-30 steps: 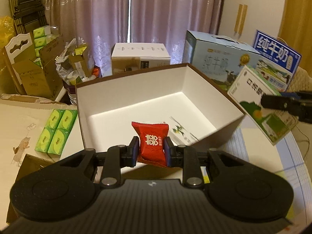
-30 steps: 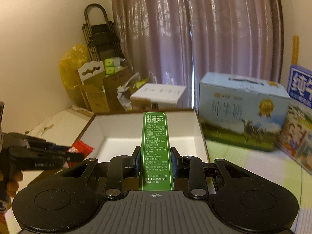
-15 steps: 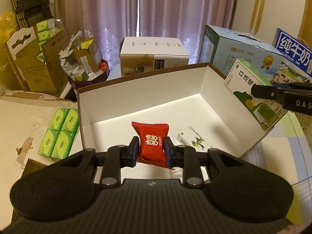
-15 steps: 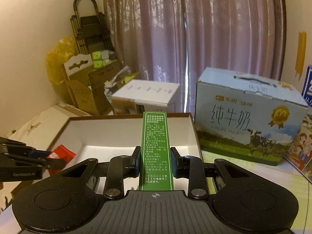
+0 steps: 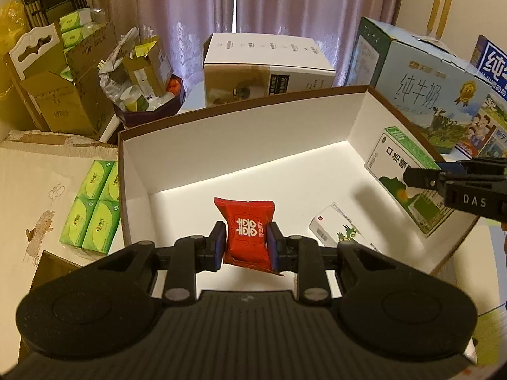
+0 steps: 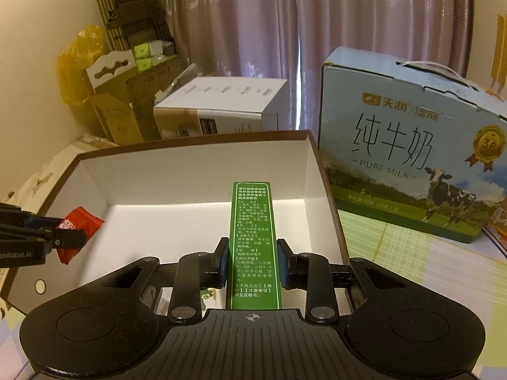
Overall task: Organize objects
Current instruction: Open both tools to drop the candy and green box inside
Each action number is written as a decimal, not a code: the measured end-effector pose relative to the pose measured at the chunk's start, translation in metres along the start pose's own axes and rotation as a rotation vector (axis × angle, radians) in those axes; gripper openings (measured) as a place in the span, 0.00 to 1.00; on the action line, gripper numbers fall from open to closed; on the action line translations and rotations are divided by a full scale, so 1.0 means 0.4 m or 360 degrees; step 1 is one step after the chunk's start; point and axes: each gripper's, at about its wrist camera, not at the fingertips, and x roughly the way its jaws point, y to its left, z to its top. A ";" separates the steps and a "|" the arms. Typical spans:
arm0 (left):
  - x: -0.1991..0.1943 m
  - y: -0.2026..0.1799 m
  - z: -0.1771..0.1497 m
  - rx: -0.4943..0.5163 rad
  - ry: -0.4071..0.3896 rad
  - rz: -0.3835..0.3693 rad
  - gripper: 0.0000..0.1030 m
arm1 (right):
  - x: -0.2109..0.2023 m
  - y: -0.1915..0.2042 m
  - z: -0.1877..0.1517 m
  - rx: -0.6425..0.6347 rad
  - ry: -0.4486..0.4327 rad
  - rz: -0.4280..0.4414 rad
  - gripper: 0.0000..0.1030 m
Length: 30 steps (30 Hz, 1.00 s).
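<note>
red foil snack packet [image 5: 246, 233] sits clamped in the left gripper [image 5: 246, 247] over the white open cardboard box [image 5: 240, 133]; right gripper [image 6: 252, 261] pinches a green-and-white medicine carton [image 6: 253, 240] near the box's right wall.

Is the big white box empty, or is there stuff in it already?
Not empty. A small white carton already lies on the floor of the box. The red packet is held above it.
</note>
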 end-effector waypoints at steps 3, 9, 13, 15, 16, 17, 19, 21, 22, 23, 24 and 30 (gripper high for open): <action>0.014 0.001 0.005 -0.0011 0.0013 -0.0005 0.22 | 0.010 -0.006 0.004 0.0007 0.0006 0.0000 0.26; 0.034 -0.007 0.010 -0.0009 0.0028 -0.0014 0.22 | 0.016 -0.004 0.009 0.0022 -0.0002 0.0017 0.26; 0.043 -0.014 0.011 -0.0006 0.0038 -0.0018 0.22 | 0.009 -0.002 0.011 0.0048 -0.0046 0.0009 0.27; 0.046 -0.016 0.009 -0.0004 0.0042 -0.0019 0.22 | 0.008 -0.002 0.011 0.0052 -0.0034 0.0014 0.27; 0.047 -0.017 0.008 -0.0004 0.0045 -0.0020 0.22 | 0.006 -0.002 0.010 0.0051 -0.0030 0.0018 0.27; 0.048 -0.016 0.007 -0.0005 0.0046 -0.0022 0.22 | 0.005 -0.003 0.008 0.0049 -0.0026 0.0015 0.27; 0.048 -0.015 0.005 -0.0007 0.0048 -0.0023 0.23 | 0.004 -0.004 0.004 0.0046 -0.0013 0.0019 0.27; 0.049 -0.014 0.004 -0.0008 0.0052 -0.0023 0.23 | 0.002 -0.006 -0.002 0.0052 -0.0003 0.0022 0.27; 0.050 -0.014 0.004 -0.0009 0.0054 -0.0022 0.23 | 0.001 -0.007 -0.004 0.0057 0.0002 0.0025 0.27; 0.051 -0.014 0.003 -0.0011 0.0054 -0.0023 0.23 | 0.001 -0.008 -0.007 0.0063 0.0008 0.0028 0.27; 0.051 -0.014 0.003 -0.0014 0.0056 -0.0027 0.23 | 0.000 -0.010 -0.009 0.0068 0.0012 0.0029 0.27; 0.045 -0.019 0.005 -0.0009 0.0014 -0.0026 0.31 | -0.013 -0.013 -0.021 0.0079 0.0016 0.0040 0.27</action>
